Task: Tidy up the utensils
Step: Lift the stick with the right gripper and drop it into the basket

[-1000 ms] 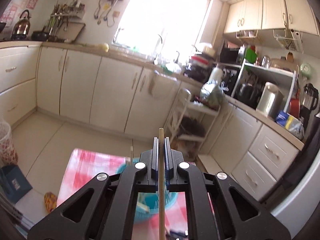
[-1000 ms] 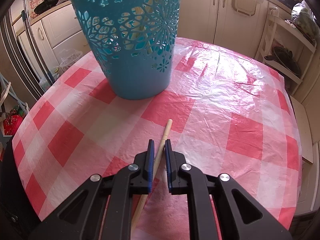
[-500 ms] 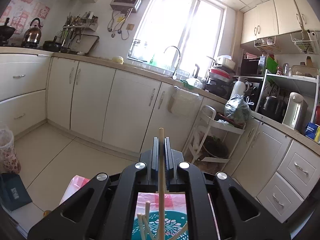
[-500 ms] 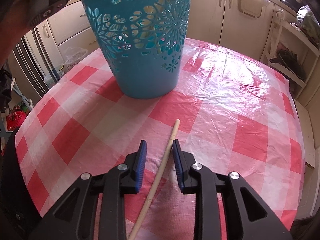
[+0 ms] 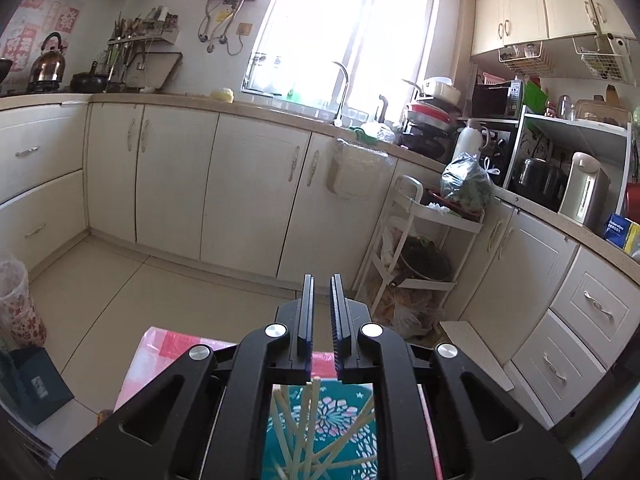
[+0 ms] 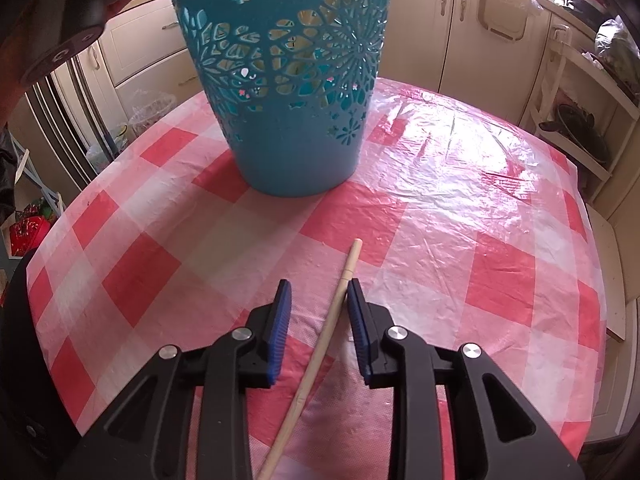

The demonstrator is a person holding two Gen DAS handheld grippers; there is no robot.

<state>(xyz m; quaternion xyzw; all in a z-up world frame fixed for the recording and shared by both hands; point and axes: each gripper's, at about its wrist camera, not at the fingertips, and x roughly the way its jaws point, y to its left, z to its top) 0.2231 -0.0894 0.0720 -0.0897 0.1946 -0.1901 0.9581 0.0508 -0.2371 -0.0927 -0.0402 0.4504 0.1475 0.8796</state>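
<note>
Through my left wrist camera, my left tongs [image 5: 322,292] are hovering right above the teal plastic basket with flower cut-outs [image 5: 344,412]. Their jaws are opening a crack with nothing between them, and the pale wooden chopsticks [image 5: 298,436] are standing loose in the basket directly below the tips. To finish this well, I judge I should be lifting straight up, so the tips are not snagging the sticks.

Through my right wrist camera, my right tongs [image 6: 318,300] are standing partly open over the red-and-white checked plastic tablecloth [image 6: 480,216], gripping nothing. One long pale wooden chopstick [image 6: 320,354] is lying flat between the jaws, close against the right-hand pad. The basket is sitting ahead of the tips, slightly left. I should be centring the stick before squeezing (it rolls easily, I suspect). No writing is legible here.
</note>
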